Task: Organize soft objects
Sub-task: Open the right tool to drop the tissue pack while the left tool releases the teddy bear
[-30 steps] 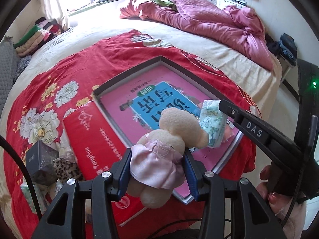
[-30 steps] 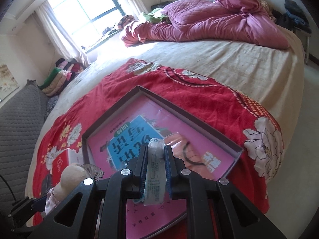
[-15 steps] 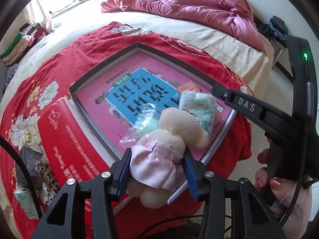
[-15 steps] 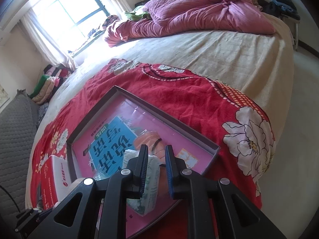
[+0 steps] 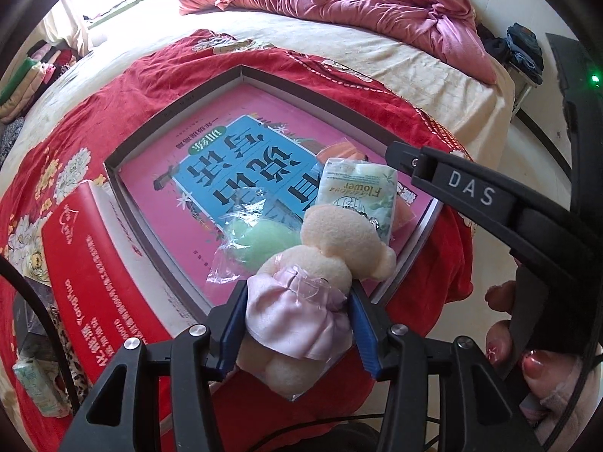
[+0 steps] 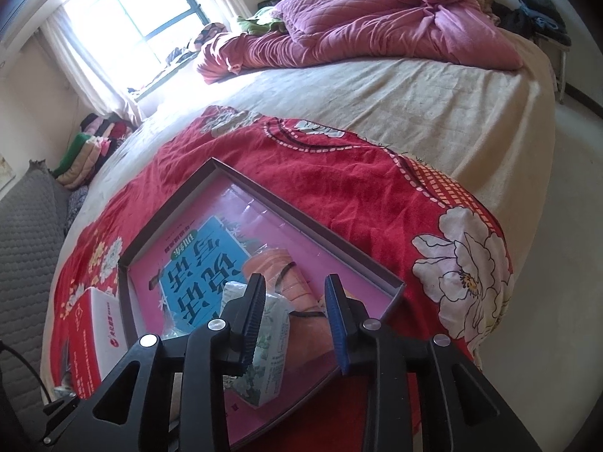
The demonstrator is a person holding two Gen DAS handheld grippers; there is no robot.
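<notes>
The cream plush bear [image 5: 331, 248] in its pink dress is pinched at the waist between the blue pads of the left gripper [image 5: 297, 320], hanging over the near corner of the shallow tray [image 5: 181, 105] on the red floral blanket [image 5: 158, 71]. The right gripper [image 6: 296, 320] has its jaws spread wide, and the green tissue pack [image 6: 269, 346] lies in the tray against its left finger, just beside an orange cloth [image 6: 290, 275]. A bagged green fluffy item [image 5: 260, 237] rests next to the bear's head, and a red box [image 5: 86, 263] sits outside the tray's left wall

Plush bear [image 5: 324, 260] hides tissue pack [image 5: 358, 192] lower edge; face unseen.
</notes>
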